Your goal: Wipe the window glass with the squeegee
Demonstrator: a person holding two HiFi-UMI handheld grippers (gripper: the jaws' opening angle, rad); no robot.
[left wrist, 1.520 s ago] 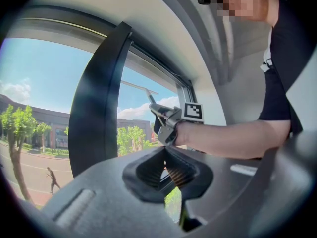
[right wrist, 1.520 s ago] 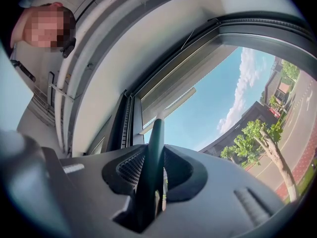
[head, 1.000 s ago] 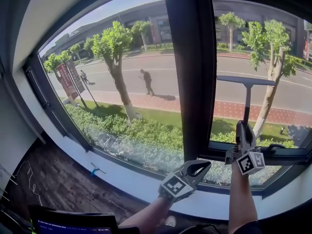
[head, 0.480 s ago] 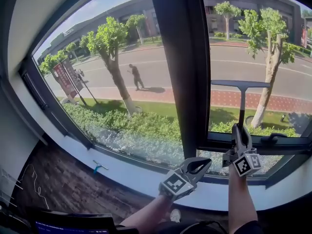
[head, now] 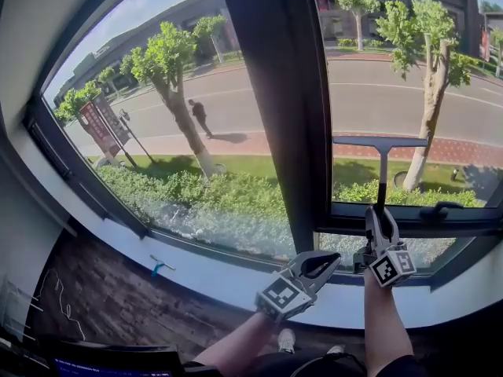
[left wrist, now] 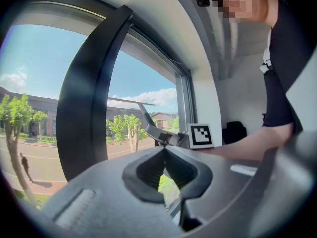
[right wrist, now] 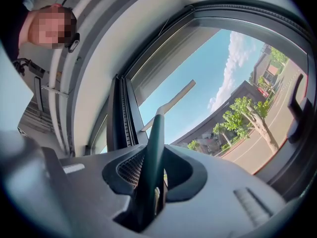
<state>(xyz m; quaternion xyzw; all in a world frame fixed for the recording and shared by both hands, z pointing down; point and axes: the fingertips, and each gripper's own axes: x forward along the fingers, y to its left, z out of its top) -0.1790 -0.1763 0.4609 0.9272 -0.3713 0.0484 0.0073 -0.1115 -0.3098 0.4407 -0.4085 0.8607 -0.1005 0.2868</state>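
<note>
Nearest in the head view, two bare forearms rise from the bottom edge, one to each tool. The grey left gripper (head: 334,258), with its black-and-white marker cube, hangs over the sill; its fingers meet at the tips with nothing between them. Just to its right, the grey right gripper (head: 377,217) stands upright, its fingers clamped on the handle of the one dark T-shaped squeegee (head: 381,167). In the right gripper view that handle (right wrist: 153,148) runs straight up between the fingers.

Under the arms lies a dark wooden floor (head: 94,297), with one dark screen edge (head: 118,361) at the lower left. Beyond the floor runs a broad white window sill (head: 204,277), and one small blue object (head: 157,268) lies at its near edge.

The window has two panes, the left glass pane (head: 157,69) and the right glass pane (head: 440,93), parted by one thick black frame post (head: 279,108). One black window handle (head: 440,208) sits on the right pane's lower frame. The squeegee's blade lies level across the lower half of the right pane, above that frame; whether its edge touches the glass does not show.

Outside come a green hedge (head: 204,203), grass and several trees, then one red sign (head: 98,124). On the road beyond is one walking person (head: 198,115), with long low buildings (head: 126,45) farthest off.
</note>
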